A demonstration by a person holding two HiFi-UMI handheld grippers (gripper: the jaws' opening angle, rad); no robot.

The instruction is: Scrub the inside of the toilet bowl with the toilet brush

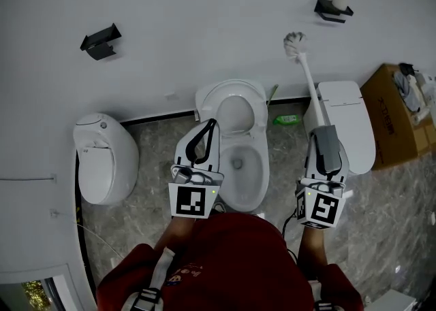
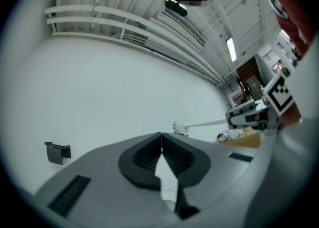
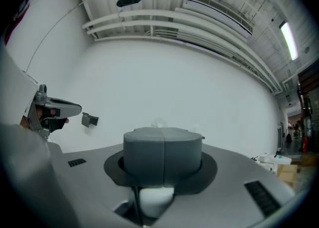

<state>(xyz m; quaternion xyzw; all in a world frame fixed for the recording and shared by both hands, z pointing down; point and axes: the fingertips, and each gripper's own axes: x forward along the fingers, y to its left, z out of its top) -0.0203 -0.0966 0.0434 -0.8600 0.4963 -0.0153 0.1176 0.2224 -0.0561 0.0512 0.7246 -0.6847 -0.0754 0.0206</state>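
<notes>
The open white toilet point(image 1: 257, 141) stands in the middle of the head view with its lid raised against the wall. My right gripper point(image 1: 321, 130) is shut on the white handle of the toilet brush point(image 1: 296, 43), which points up and away, its bristle head against the wall right of the bowl. In the right gripper view the jaws point(image 3: 163, 133) are pressed together with the white handle point(image 3: 155, 200) between them. My left gripper point(image 1: 210, 124) hovers over the bowl's left rim, shut and empty. From the left gripper view point(image 2: 161, 135) I see the brush point(image 2: 180, 127) and the right gripper point(image 2: 249, 115).
A closed white toilet point(image 1: 103, 158) stands at the left and another point(image 1: 347, 122) at the right. A cardboard box point(image 1: 393, 120) sits far right. A green bottle point(image 1: 287, 120) lies by the wall. Two black holders point(image 1: 101, 41) point(image 1: 332, 9) hang on the wall.
</notes>
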